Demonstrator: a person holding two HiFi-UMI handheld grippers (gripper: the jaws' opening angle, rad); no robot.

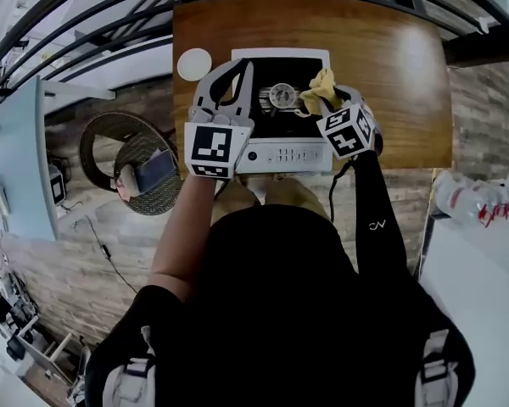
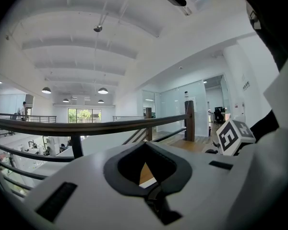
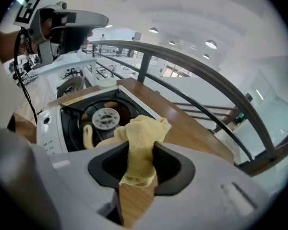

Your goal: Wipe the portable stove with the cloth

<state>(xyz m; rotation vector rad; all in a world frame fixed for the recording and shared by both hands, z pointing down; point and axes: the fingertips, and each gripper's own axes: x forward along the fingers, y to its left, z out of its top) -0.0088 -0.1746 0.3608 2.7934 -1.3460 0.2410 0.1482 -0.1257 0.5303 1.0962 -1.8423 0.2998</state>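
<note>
Now: cloth (image 3: pixel 143 128) in right gripper (image 3: pixel 137 159)

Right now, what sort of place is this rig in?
Probably an office mezzanine: a dark railing edges the wooden table, glass partitions stand beyond, pendant lamps hang from a high white ceiling.

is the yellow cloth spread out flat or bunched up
Bunched up: the cloth sits crumpled, pinched in the jaws of the right gripper, over the stove.
</note>
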